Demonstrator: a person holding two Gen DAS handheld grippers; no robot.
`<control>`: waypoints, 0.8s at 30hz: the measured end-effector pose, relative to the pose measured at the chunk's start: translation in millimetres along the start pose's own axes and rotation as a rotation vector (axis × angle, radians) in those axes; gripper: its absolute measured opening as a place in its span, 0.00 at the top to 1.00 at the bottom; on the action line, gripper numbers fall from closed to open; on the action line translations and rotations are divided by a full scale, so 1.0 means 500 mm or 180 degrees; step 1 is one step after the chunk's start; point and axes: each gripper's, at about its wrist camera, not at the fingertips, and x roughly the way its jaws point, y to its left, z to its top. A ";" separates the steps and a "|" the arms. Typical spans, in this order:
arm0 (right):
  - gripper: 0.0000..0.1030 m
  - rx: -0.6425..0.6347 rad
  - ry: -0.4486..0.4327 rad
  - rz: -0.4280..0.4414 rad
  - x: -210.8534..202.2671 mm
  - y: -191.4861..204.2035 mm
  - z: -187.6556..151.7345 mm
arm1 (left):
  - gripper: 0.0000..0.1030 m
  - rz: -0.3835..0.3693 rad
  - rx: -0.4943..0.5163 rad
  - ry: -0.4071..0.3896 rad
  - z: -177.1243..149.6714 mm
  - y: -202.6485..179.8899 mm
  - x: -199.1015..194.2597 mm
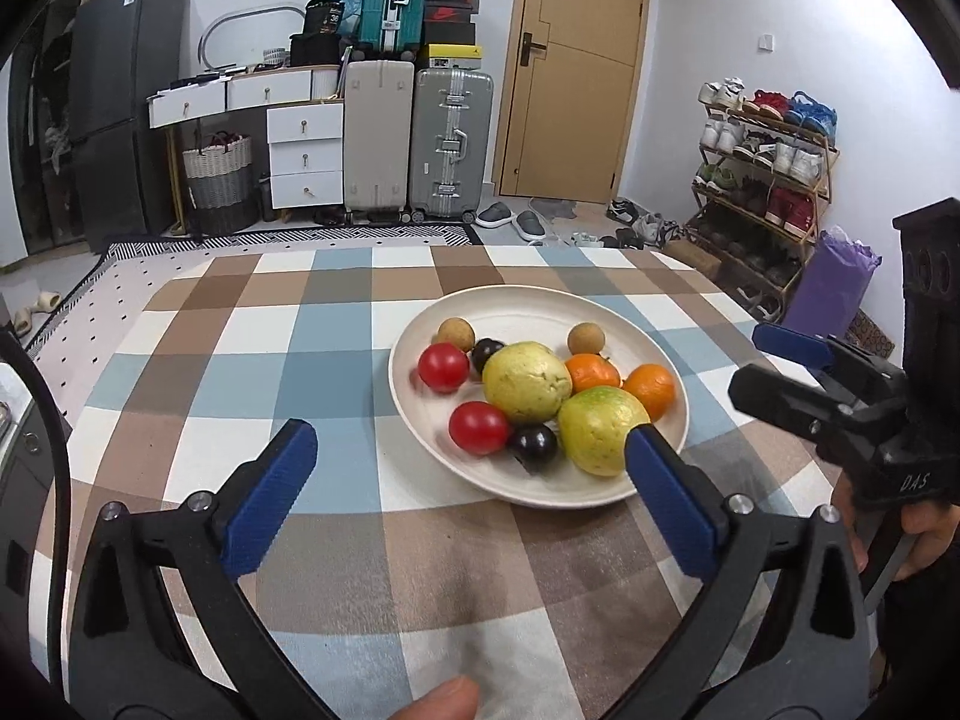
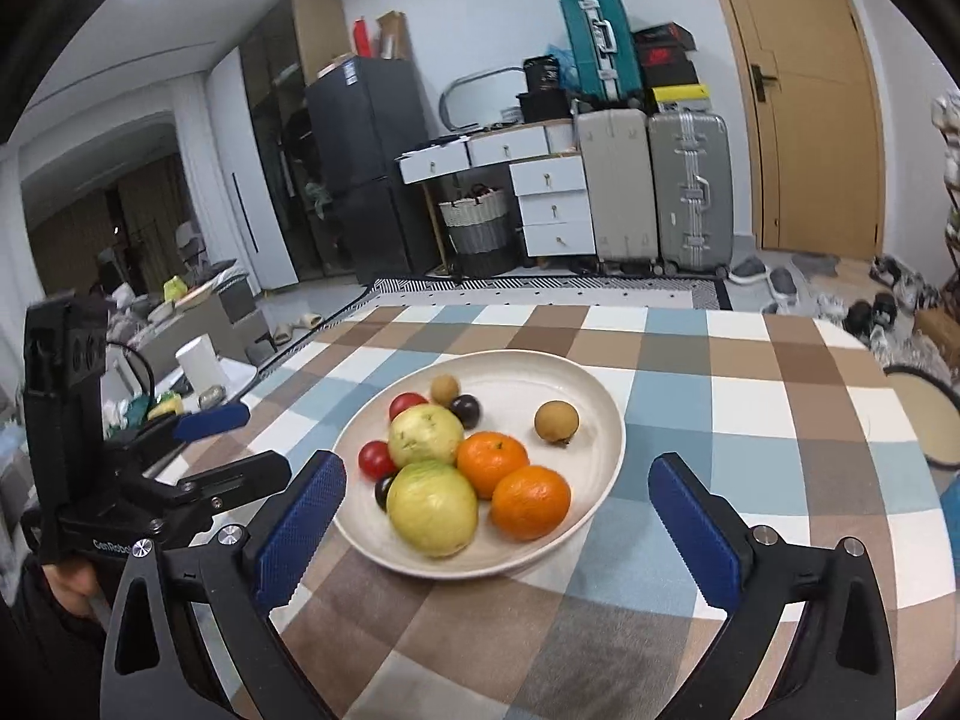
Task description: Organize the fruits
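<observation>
A cream plate (image 1: 528, 306) (image 2: 594, 396) sits on the checkered tablecloth and holds two yellow-green guavas (image 1: 527, 383) (image 2: 432, 507), two oranges (image 1: 651, 390) (image 2: 531, 501), two red tomatoes (image 1: 478, 427) (image 2: 377, 459), two dark plums (image 1: 534, 444) (image 2: 465, 410) and two brown longans (image 1: 586, 338) (image 2: 557, 420). My left gripper (image 1: 471, 450) is open in front of the plate's near left rim, nothing between its blue fingers. Wide apart stand the fingers of my right gripper (image 2: 501, 480), open around the plate's near edge without touching it. Each gripper shows in the other's view.
The checkered table (image 1: 336, 372) (image 2: 750, 420) has bare cloth left of and behind the plate. A thumb (image 1: 444, 699) shows at the bottom edge. Beyond the table stand suitcases (image 1: 420, 138), white drawers (image 1: 303, 150), a shoe rack (image 1: 762, 174) and a door (image 1: 576, 72).
</observation>
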 end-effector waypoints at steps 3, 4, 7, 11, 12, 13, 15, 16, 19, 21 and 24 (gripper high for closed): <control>0.00 -0.0061 -0.0019 0.0034 -0.009 0.011 -0.015 | 0.01 -0.0032 -0.0078 -0.0073 -0.010 -0.002 -0.014; 0.00 -0.0086 -0.0047 0.0029 -0.013 0.014 -0.017 | 0.01 -0.0036 -0.0099 -0.0095 -0.012 -0.003 -0.018; 0.00 -0.0161 -0.0198 -0.0019 -0.035 0.020 -0.023 | 0.01 0.0004 -0.0157 -0.0176 -0.019 -0.001 -0.031; 0.00 -0.0078 -0.0317 0.0111 -0.054 0.012 -0.026 | 0.01 -0.0041 -0.0205 -0.0243 -0.029 0.003 -0.042; 0.00 -0.0070 -0.0327 0.0120 -0.054 0.009 -0.026 | 0.01 -0.0052 -0.0206 -0.0249 -0.030 0.002 -0.044; 0.00 -0.0072 -0.0330 0.0119 -0.054 0.008 -0.026 | 0.01 -0.0064 -0.0206 -0.0258 -0.032 0.001 -0.047; 0.00 -0.0091 -0.0321 0.0116 -0.053 0.009 -0.028 | 0.01 -0.0053 -0.0198 -0.0293 -0.032 0.000 -0.047; 0.00 -0.0114 -0.0313 0.0114 -0.051 0.010 -0.030 | 0.01 -0.0049 -0.0194 -0.0305 -0.033 0.000 -0.047; 0.00 -0.0156 -0.0314 0.0123 -0.051 0.015 -0.031 | 0.01 -0.0052 -0.0201 -0.0303 -0.033 0.000 -0.047; 0.00 -0.0179 -0.0325 0.0101 -0.051 0.018 -0.031 | 0.01 -0.0049 -0.0224 -0.0313 -0.034 0.002 -0.050; 0.00 -0.0223 -0.0341 0.0067 -0.052 0.023 -0.032 | 0.01 -0.0045 -0.0242 -0.0328 -0.033 0.007 -0.048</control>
